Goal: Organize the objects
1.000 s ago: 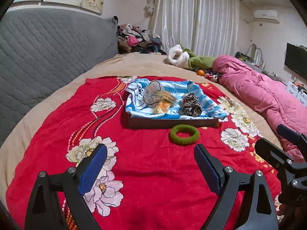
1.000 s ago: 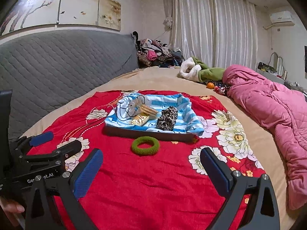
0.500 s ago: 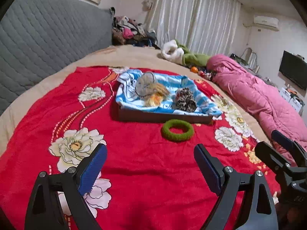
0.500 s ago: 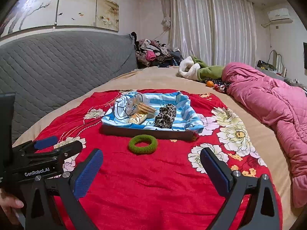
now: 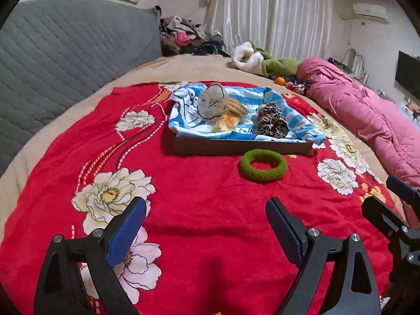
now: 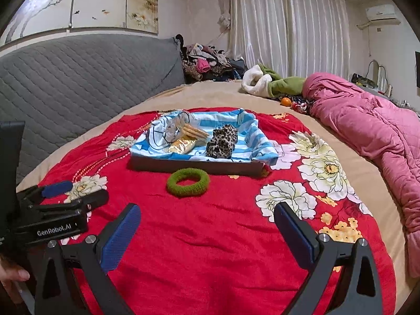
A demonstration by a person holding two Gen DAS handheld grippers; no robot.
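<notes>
A green fuzzy ring [image 5: 263, 164] lies on the red flowered blanket [image 5: 197, 210], just in front of a dark tray [image 5: 236, 146] lined with a blue striped cloth. It also shows in the right wrist view [image 6: 188, 182]. In the tray [image 6: 194, 166] lie a leopard-print item [image 5: 271, 124], a yellow packet [image 5: 226, 124] and a grey round item [image 5: 211, 100]. My left gripper [image 5: 206, 227] is open and empty, well short of the ring. My right gripper [image 6: 207, 232] is open and empty, also short of the ring.
A grey quilted headboard [image 6: 78, 78] runs along the left. A pink quilt [image 6: 380, 141] lies on the right of the bed. A pile of clothes [image 6: 207, 60] and a white and green garment [image 6: 267, 82] lie at the far side.
Both grippers have moved slightly nearer the ring and tray. Both have stayed open. Nothing on the blanket has moved.
</notes>
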